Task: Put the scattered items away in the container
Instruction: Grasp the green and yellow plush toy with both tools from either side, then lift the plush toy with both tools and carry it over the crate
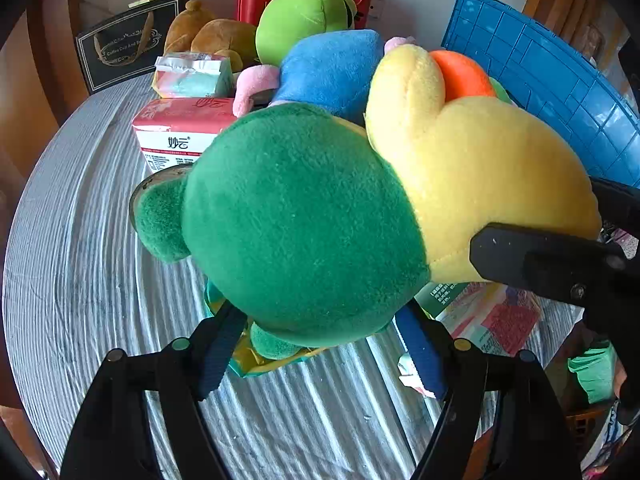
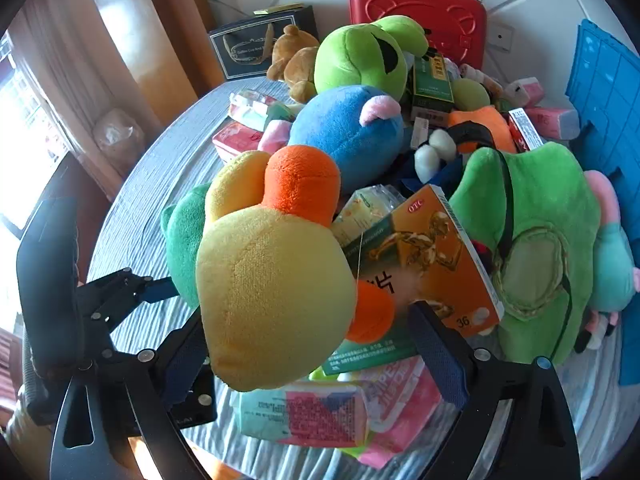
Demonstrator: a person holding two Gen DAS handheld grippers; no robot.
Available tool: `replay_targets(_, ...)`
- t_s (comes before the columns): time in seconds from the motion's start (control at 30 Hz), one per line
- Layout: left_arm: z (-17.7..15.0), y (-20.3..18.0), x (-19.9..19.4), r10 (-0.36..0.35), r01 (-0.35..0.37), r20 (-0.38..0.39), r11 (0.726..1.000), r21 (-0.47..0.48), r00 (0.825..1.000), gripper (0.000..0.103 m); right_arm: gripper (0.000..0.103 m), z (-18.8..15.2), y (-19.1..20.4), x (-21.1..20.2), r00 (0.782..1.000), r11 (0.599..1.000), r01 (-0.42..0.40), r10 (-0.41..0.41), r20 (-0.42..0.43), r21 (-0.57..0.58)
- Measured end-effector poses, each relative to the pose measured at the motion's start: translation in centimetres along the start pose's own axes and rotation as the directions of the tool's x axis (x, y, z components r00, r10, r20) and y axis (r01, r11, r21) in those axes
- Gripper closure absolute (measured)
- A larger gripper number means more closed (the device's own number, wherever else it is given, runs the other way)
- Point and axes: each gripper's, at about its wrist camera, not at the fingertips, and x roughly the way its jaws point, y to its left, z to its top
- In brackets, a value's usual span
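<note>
Plush duck point(image 1: 360, 200), green-bodied with a yellow head and orange beak, lies on the striped tabletop point(image 1: 80, 280) between both grippers, left gripper point(image 1: 320, 344) and right gripper point(image 2: 312, 348), each spread, neither pressing it.

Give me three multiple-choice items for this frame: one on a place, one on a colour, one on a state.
1. Where does the red hard-shell case with a handle stand?
A. at the far edge, by the wall
B. under the toys
C. in a gripper

2. What colour is the slatted plastic crate?
A. red
B. blue
C. white

3. How is the left gripper set on the green-and-yellow plush turtle?
A. shut and empty, away from it
B. straddling its green end
C. gripping a box

Key: 1 A, it stands upright behind the pile. 2 B, both views show blue. 3 B, the left wrist view shows a finger on each side of the green part.
</note>
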Motion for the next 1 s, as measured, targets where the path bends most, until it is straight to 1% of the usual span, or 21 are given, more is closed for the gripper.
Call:
replay_targets(0.03, 0.1, -0.1, 0.2, 0.003, -0.003, 0.014, 1.000, 0.006, 1.000, 0.023, 0.008, 0.1, 0.1, 0.0, 1.000, 1.000, -0.003, 0.003, 0.016, -0.004)
replay_targets(0.07, 0.2, -0.1, 0.3, 0.004, -0.004, 0.030, 1.000, 0.009, 1.000, 0.023, 0.011, 0.2, 0.3, 0.1, 0.999, 1.000, -0.002, 0.002, 0.032, -0.011)
replay_targets(0.1, 0.2, -0.1, 0.3, 0.002, -0.003, 0.054, 1.000, 0.013, 0.999, 0.023, 0.018, 0.1, 0.4, 0.2, 0.999, 1.000, -0.003, 0.004, 0.045, -0.018)
replay_targets(0.13, 0.2, -0.2, 0.3, 0.008, -0.010, 0.084, 1.000, 0.019, 0.996, 0.028, 0.029, 0.1, 0.6, 0.3, 0.998, 1.000, -0.008, 0.009, 0.058, -0.019)
replay_targets(0.2, 0.0, -0.3, -0.3, 0.023, -0.027, 0.132, 0.999, 0.032, 0.991, 0.033, 0.035, 0.1, 0.5, 0.2, 0.996, 1.000, -0.010, 0.010, 0.089, -0.001)
replay_targets(0.27, 0.0, -0.5, -1.3, 0.029, -0.036, 0.164, 0.999, 0.040, 0.986, 0.035, 0.040, 0.2, 0.3, -0.4, 0.992, 0.999, -0.035, 0.032, 0.118, 0.018)
replay_targets(0.4, 0.8, -1.1, -4.1, 0.040, -0.054, 0.200, 0.996, 0.067, 0.979, 0.037, 0.044, 1.0, 0.6, -2.5, 0.987, 0.997, -0.067, 0.061, 0.148, 0.038)
replay_targets(0.53, 2.4, -1.8, -7.6, 0.060, -0.086, 0.249, 0.992, 0.093, 0.967, 0.037, 0.044, 2.5, 1.3, -5.8, 0.979, 0.996, -0.083, 0.075, 0.192, 0.031)
replay_targets(0.63, 4.3, -1.7, -9.5, 0.057, -0.090, 0.274, 0.990, 0.110, 0.960, 0.037, 0.044, 3.6, 1.9, -8.5, 0.971, 0.997, -0.070, 0.060, 0.230, 0.036)
replay_targets(0.73, 5.8, -2.5, -11.5, 0.049, -0.093, 0.299, 0.986, 0.136, 0.953, 0.037, 0.044, 4.6, 2.1, -11.0, 0.964, 0.997, -0.057, 0.040, 0.262, 0.057)
replay_targets(0.9, 7.9, -4.9, -13.7, 0.029, -0.090, 0.339, 0.982, 0.166, 0.940, 0.037, 0.044, 5.7, 1.5, -15.0, 0.950, 0.996, -0.019, -0.008, 0.311, 0.084)
replay_targets(1.0, 8.9, -7.0, -14.3, 0.006, -0.075, 0.360, 0.981, 0.177, 0.933, 0.037, 0.044, 5.8, 0.5, -17.4, 0.942, 0.996, 0.008, -0.039, 0.333, 0.094)
